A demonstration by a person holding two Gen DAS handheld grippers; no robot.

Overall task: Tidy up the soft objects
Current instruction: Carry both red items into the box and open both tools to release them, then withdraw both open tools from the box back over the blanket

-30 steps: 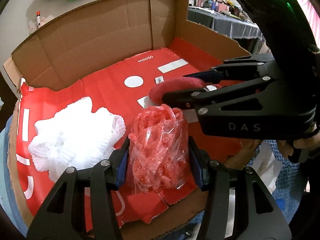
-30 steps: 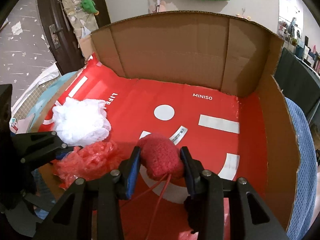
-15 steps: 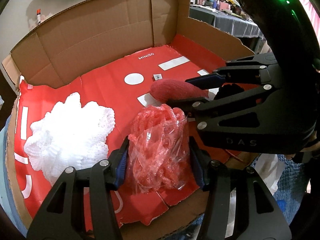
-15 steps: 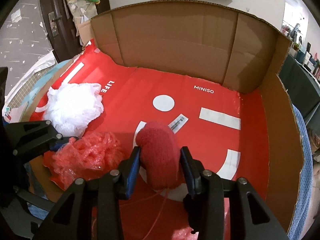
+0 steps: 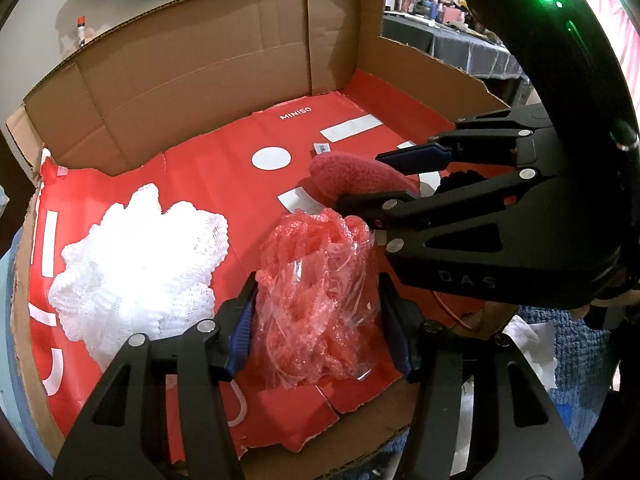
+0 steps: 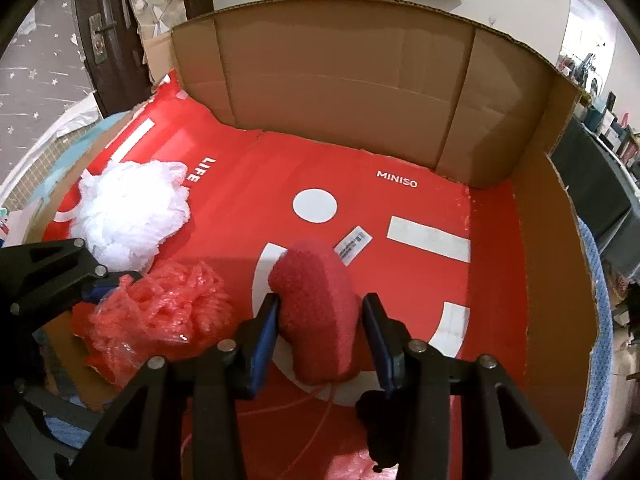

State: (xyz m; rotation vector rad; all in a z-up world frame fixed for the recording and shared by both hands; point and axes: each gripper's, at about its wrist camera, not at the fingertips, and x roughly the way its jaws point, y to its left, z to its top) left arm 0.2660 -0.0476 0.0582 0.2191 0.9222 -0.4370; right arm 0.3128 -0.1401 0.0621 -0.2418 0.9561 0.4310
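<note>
Both my hand-held grippers sit low over the open brown cardboard box [image 5: 224, 80], each with a soft thing between its fingers.

The box is floored with a red printed sheet [image 6: 248, 176] marked with white shapes and lettering. On its left part lies a fluffy white mesh puff [image 5: 140, 272], untouched, just beside my left hand-held gripper [image 5: 316, 320]. That gripper is clamped on a crumpled clear plastic bag of red netting [image 5: 320, 292], which rests on the sheet near the box's front edge; the blue pads press both its sides. My right hand-held gripper [image 6: 320, 324] stands narrowly parted around a fuzzy red knitted lump [image 6: 316, 308]: its left pad touches the lump, while at the right pad I cannot tell. A thin red strand [image 6: 324, 404] trails down from the lump.
</note>
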